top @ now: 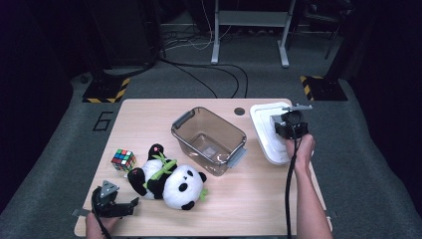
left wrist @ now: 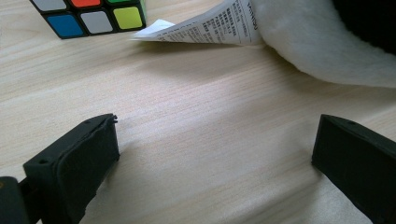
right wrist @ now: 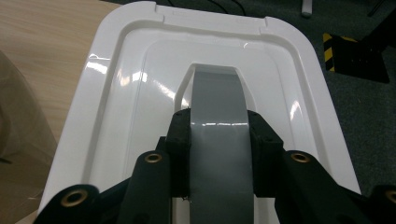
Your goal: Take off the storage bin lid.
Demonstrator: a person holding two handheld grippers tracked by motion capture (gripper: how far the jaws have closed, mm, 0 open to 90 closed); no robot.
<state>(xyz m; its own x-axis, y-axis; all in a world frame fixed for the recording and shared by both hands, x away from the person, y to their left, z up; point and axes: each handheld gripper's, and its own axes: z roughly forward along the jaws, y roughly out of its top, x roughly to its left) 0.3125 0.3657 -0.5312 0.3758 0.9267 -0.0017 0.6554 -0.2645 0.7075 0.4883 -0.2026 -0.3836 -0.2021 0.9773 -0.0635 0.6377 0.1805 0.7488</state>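
A white bin lid (top: 265,137) lies at the table's right edge, with a grey arched handle (right wrist: 218,88) in its middle. My right gripper (top: 287,124) is shut on that handle, the jaws pressing its two sides (right wrist: 219,135). Near the front left corner my left gripper (top: 130,205) lies low over the wood, open with bare table between its jaws (left wrist: 215,154). A plush panda (top: 169,179) lies just right of it; its white fur (left wrist: 317,42) and printed tag (left wrist: 210,23) are close ahead. A colour puzzle cube (top: 123,160) sits beyond.
A clear brown plastic bin (top: 209,139) stands open at the table's middle, its wall at the left of the right gripper view (right wrist: 18,121). The wooden table (top: 259,199) drops to grey carpet on the right. Cables and stand legs lie on the floor behind.
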